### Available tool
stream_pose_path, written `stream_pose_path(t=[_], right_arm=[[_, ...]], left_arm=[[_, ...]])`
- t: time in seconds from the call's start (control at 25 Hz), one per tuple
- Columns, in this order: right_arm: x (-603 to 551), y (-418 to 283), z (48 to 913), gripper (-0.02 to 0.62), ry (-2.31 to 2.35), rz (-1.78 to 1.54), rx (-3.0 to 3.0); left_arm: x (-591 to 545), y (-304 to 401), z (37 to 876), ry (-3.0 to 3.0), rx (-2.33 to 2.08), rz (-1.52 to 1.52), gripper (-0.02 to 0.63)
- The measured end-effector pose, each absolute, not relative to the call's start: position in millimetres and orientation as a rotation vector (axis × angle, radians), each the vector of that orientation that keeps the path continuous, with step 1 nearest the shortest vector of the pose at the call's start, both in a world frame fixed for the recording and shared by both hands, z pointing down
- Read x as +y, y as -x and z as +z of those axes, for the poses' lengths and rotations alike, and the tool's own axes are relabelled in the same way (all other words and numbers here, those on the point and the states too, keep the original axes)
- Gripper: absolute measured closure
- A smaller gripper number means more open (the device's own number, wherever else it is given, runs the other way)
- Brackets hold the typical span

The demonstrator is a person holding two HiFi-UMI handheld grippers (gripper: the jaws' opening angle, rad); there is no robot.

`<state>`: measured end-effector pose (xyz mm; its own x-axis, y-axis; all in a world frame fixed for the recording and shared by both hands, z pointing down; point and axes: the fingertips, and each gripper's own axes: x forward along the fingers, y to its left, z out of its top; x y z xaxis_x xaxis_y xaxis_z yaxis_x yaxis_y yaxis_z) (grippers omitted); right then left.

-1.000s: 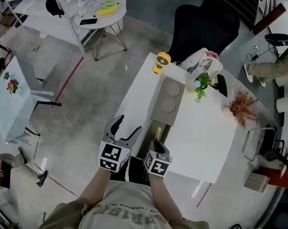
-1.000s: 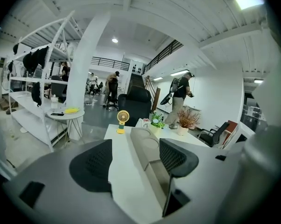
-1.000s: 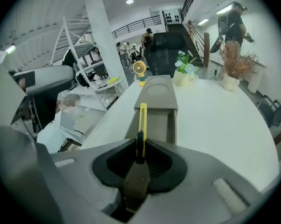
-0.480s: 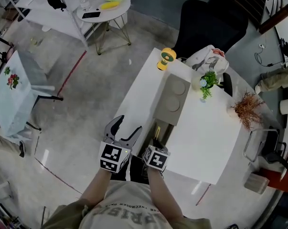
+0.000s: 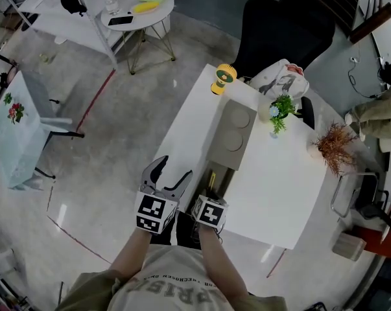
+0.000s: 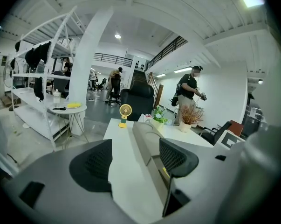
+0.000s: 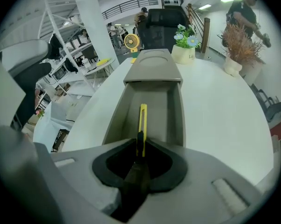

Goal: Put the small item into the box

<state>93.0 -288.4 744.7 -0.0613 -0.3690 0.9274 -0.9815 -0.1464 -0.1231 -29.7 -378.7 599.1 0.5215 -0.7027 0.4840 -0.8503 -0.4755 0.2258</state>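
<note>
Slim yellow cutter, long axis toward 12 o'clock along the open grey box, is pinched between the right gripper's closed jaws, while the left gripper, level at its 9 o'clock, gapes empty.

An open office: white desk, swivel chair, shelving rack.

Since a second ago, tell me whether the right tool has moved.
Yes, slightly. The right tool edged forward, nearer the grey box, with the yellow knife in its grip.
</note>
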Motion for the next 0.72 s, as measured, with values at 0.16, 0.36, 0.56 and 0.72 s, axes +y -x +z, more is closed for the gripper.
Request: stream_pose_path(t=[0.16, 0.36, 0.56, 0.72], right_arm=[[-287.9, -93.3, 747.0, 0.532, -1.557, 1.206, -1.463], [-289.1, -93.3, 746.1, 0.532, -1.551, 1.196, -1.445], [-289.8, -94.2, 746.1, 0.532, -1.55, 1.199, -1.44], [-290.0, -93.4, 746.8, 0.532, -1.549, 1.2, -1.44]], left_arm=[[-379.1, 28.4, 601.3, -2.324, -1.269, 0.456, 0.302], [-381.5, 30.2, 600.9, -2.321, -1.269, 0.457, 0.302], [-383.7, 31.9, 601.2, -2.315, -1.277, 0.457, 0.302], [-385.3, 32.4, 600.9, -2.318, -1.274, 0.451, 0.302]])
